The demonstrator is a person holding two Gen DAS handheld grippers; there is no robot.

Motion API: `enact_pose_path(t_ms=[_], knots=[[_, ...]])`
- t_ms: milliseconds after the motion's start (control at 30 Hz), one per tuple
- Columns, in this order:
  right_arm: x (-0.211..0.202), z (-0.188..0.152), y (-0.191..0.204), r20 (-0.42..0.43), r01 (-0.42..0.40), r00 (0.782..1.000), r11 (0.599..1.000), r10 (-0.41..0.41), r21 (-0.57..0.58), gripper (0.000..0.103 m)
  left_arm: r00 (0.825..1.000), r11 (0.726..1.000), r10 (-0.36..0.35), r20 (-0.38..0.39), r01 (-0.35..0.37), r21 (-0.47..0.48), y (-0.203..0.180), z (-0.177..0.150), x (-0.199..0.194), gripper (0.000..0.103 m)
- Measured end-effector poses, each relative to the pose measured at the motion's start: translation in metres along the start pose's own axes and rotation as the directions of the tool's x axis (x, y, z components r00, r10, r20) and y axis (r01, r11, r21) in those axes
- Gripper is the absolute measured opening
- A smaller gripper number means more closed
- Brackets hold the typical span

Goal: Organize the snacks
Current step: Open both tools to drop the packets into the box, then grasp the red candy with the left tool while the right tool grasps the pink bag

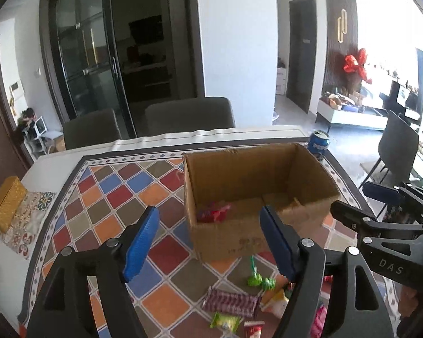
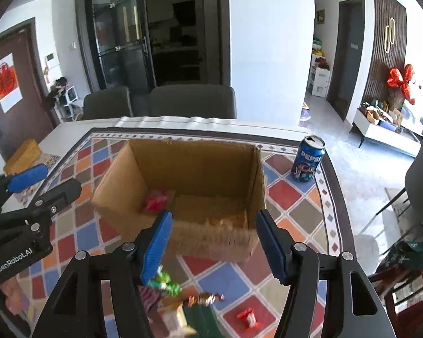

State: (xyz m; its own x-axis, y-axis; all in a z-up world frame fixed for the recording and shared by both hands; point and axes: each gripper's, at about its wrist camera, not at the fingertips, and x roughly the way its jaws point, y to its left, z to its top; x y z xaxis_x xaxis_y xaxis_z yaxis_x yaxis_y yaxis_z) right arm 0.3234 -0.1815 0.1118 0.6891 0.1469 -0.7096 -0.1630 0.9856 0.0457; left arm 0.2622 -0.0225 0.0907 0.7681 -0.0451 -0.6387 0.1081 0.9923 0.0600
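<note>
An open cardboard box (image 1: 239, 174) (image 2: 197, 163) stands on the checkered tablecloth, with a red packet (image 1: 214, 211) (image 2: 155, 200) on its floor at the left. My left gripper (image 1: 207, 214) hangs open before the box's near wall, nothing between its blue pads. My right gripper (image 2: 214, 217) is open too and holds nothing. Loose snacks lie in front of the box: a green wrapped candy (image 1: 253, 278) (image 2: 166, 281), a purple striped packet (image 1: 231, 304), a green packet (image 1: 225, 322), and a red candy (image 2: 248, 318).
A Pepsi can (image 2: 307, 160) stands right of the box near the table's edge. A yellow box (image 1: 5, 202) lies at the far left. Two grey chairs (image 1: 189, 112) stand behind the table, and a black chair (image 1: 397, 146) to the right.
</note>
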Motion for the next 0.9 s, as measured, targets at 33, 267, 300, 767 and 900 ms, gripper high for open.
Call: enact_pose_path(t_ms=[33,267,300,767,900], knots=[[-0.005,-0.006,0.002,0.003,-0.004,1.000,1.000,0.004,-0.004,0.066,1.000,1.000,-0.002,0.003,0.002,0.003,-0.001,-0.004,-0.005,0.074],[-0.028,-0.043,0.012,0.006,-0.038,0.999,0.999,0.038,0.001,0.067,0.999,0.999,-0.036,0.008,0.036,-0.017,-0.003,-0.039,-0.030,0.077],[-0.031,-0.048,0.013,0.005,-0.039,0.999,0.999,0.039,0.002,0.067,0.999,0.999,-0.038,0.005,0.038,-0.013,-0.004,-0.046,-0.032,0.077],[-0.045,-0.115,0.021,-0.030,-0.029,0.999,0.999,0.028,-0.036,0.067,0.996,0.996,-0.066,-0.068,0.069,0.051,-0.028,-0.111,-0.035,0.077],[-0.043,-0.129,0.020,-0.049,-0.029,0.998,0.999,0.027,-0.034,0.067,0.992,0.995,-0.082,-0.099,0.087,0.047,-0.032,-0.126,-0.030,0.077]])
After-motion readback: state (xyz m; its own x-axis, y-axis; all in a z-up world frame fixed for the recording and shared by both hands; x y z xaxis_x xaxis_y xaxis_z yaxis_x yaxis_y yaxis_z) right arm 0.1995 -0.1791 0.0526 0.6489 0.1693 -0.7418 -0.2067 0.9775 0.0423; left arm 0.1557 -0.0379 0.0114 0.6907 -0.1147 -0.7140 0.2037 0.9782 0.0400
